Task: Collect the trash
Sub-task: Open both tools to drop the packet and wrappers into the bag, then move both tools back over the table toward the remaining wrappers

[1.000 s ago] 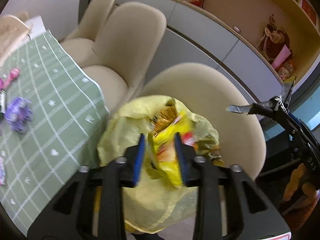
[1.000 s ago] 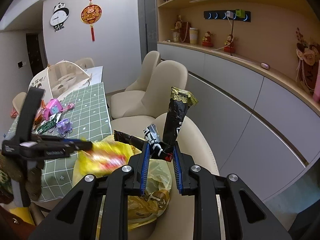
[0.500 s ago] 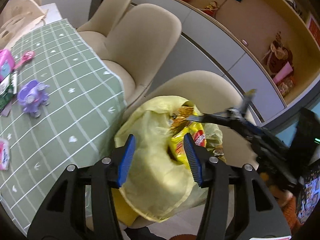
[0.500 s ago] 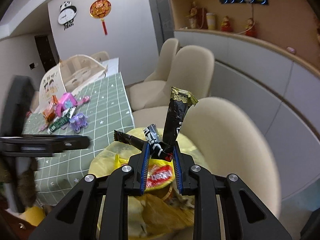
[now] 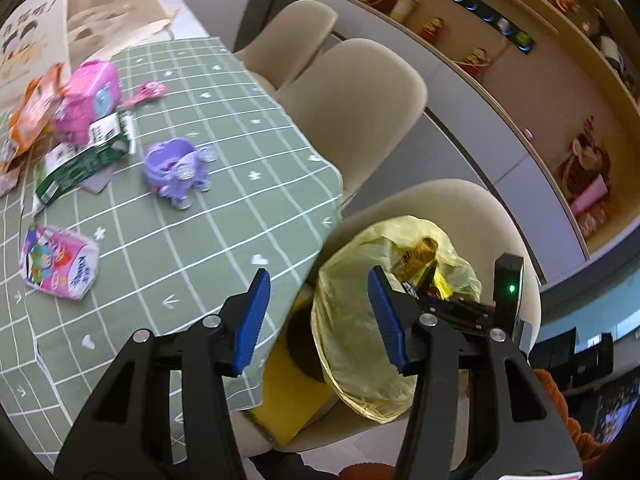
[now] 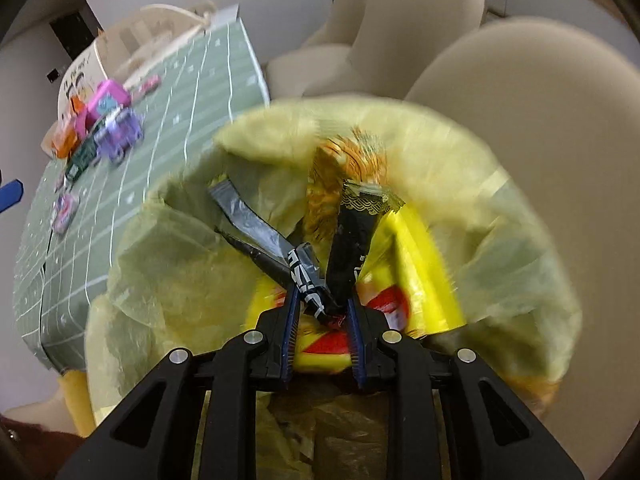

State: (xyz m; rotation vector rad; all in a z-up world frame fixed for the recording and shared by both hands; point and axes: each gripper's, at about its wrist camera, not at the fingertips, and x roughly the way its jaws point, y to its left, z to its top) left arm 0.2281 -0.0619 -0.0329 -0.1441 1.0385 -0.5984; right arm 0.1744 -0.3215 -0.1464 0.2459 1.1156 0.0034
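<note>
My left gripper (image 5: 320,320) is open with nothing between its blue pads. It hangs over the table corner, just left of the yellow trash bag (image 5: 352,364). The bag sits on a beige chair (image 5: 460,208). In the right wrist view, my right gripper (image 6: 320,308) is shut on a bundle of black wrappers (image 6: 352,240) and is low in the mouth of the yellow trash bag (image 6: 180,260). A yellow snack packet (image 6: 416,280) and an orange wrapper (image 6: 344,168) lie inside the bag. On the green checked tablecloth (image 5: 224,240) lie a pink carton (image 5: 60,264), a green wrapper (image 5: 76,168) and an orange packet (image 5: 36,108).
A purple toy (image 5: 176,168), a pink box (image 5: 88,100) and a pink spoon (image 5: 148,90) also lie on the cloth. A wooden toy house (image 5: 80,20) stands at the far end. Two more beige chairs (image 5: 352,100) line the table's right side. A yellow cushion (image 5: 288,392) sits under the bag.
My left gripper let go of the yellow packet into the bag, opened and swung left towards the table. My right gripper dropped down into the bag's mouth with the black wrappers.
</note>
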